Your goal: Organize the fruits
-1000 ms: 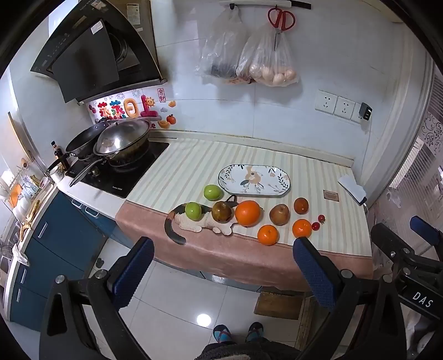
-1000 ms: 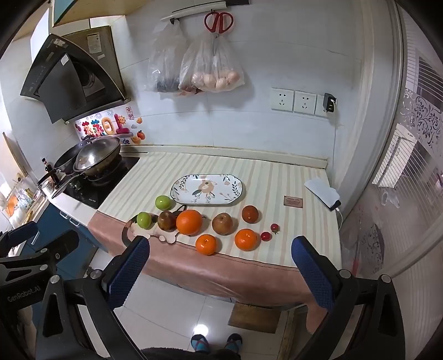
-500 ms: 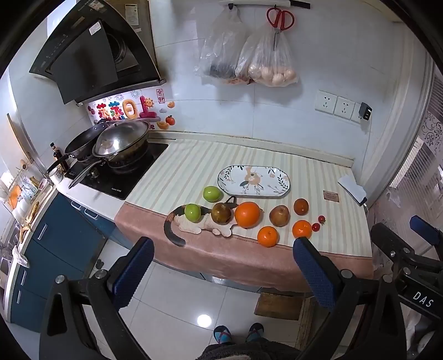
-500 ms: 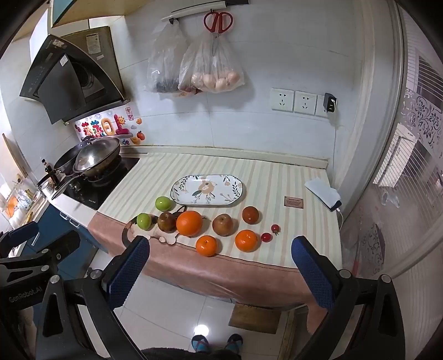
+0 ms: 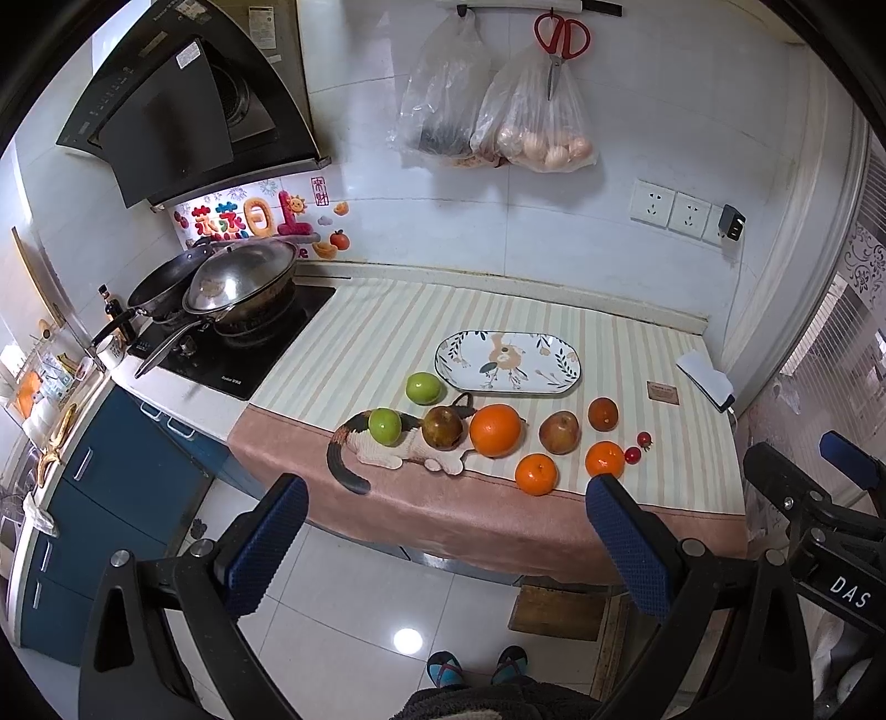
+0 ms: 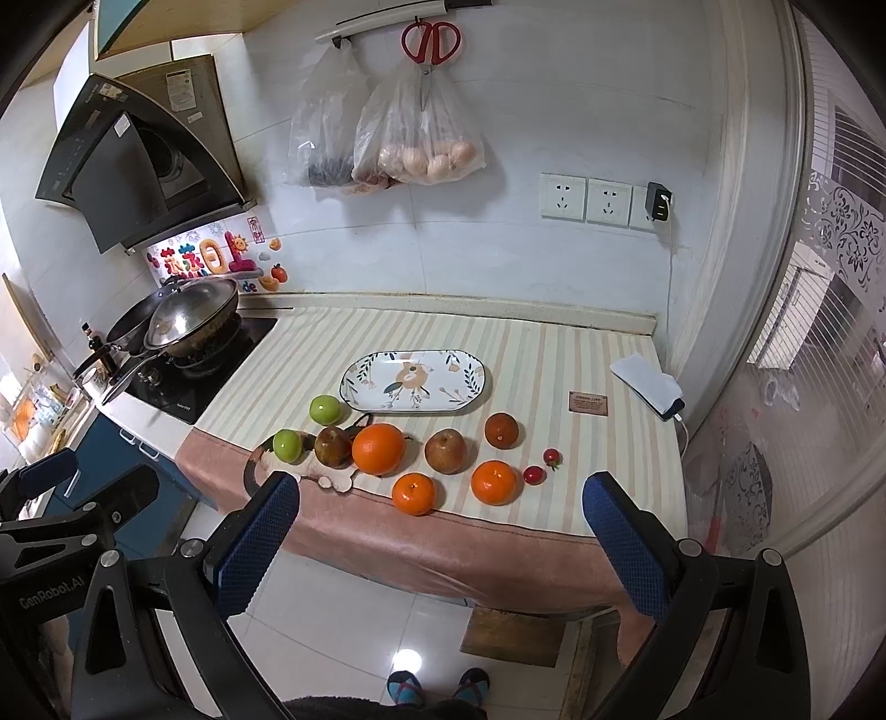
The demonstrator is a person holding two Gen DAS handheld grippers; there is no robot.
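Several fruits lie on the striped counter cloth: two green apples [image 5: 423, 387] [image 5: 385, 425], a large orange [image 5: 495, 430], two small oranges [image 5: 535, 473] [image 5: 604, 459], brown pears [image 5: 442, 427] [image 5: 559, 432], a dark round fruit [image 5: 603, 414] and two cherry tomatoes [image 5: 632, 454]. An empty patterned oval plate [image 5: 508, 363] sits behind them; it also shows in the right wrist view [image 6: 414, 380]. My left gripper [image 5: 446, 545] and right gripper [image 6: 440, 540] are both open and empty, held well back from the counter above the floor.
A cat-shaped mat [image 5: 387, 451] lies under the left fruits. A stove with a lidded wok [image 5: 241, 285] stands at the left. A white phone [image 5: 706, 376] and a small brown card [image 5: 662, 392] lie at the right. Bags and scissors [image 5: 559, 36] hang on the wall.
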